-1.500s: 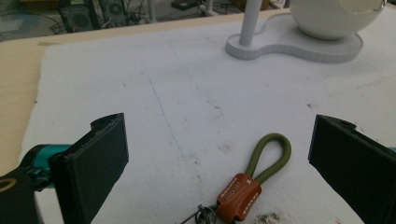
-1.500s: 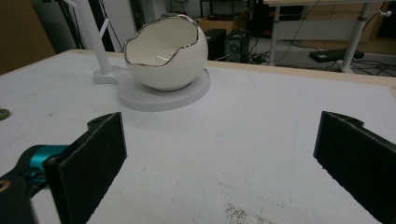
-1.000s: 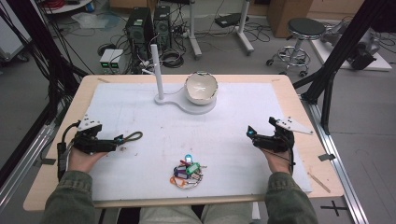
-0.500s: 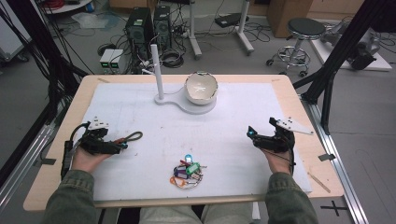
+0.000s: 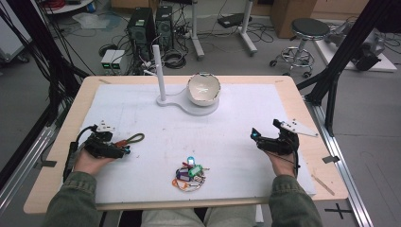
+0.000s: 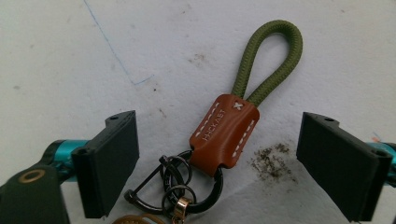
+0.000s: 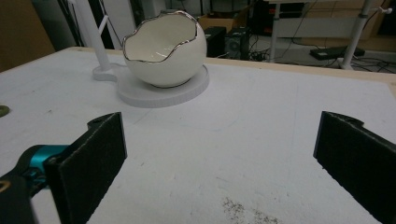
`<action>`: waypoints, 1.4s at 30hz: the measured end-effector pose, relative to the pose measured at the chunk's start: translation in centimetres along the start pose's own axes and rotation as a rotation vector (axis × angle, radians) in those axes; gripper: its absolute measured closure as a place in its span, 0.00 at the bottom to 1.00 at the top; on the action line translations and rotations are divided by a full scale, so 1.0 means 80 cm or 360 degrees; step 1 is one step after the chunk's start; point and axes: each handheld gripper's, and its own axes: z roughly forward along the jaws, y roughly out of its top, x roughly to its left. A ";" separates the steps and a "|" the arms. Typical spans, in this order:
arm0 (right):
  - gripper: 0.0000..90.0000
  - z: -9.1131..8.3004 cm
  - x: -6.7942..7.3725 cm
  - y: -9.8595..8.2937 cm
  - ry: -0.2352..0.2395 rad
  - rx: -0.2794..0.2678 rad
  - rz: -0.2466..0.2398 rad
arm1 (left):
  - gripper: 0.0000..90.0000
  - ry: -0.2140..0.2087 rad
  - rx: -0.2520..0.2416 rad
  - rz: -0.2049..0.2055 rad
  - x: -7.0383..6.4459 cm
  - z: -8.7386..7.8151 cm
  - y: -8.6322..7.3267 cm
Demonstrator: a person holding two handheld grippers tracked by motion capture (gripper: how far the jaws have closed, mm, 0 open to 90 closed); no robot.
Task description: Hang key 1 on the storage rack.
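Keychain (image 6: pixel 224 140) is lying between the left gripper's (image 6: pixel 233 163) released jaws near the desk's left edge; clamping only rings risks slipping. Right gripper (image 7: pixel 219 158) is idling, released.

left gripper (image 5: pixel 124 150) | drew back toward the person and table's left edge | keychain (image 5: pixel 128 140) then lay between its spread jaws | right gripper (image 5: pixel 255 137) barely shifted

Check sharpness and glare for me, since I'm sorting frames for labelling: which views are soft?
Left gripper view: crisp on the olive cord and brown leather keychain, even light, no glare. Right gripper view: white egg-shaped bowl sharp, black jaws up close softer. High view: coarser, the small pile of coloured keychains lacks detail.
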 end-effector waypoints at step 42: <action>0.02 0.000 -0.002 -0.001 -0.0010 0.0020 0.0016 | 0.80 -0.0074 -0.0104 -0.0035 0.012 -0.020 0.002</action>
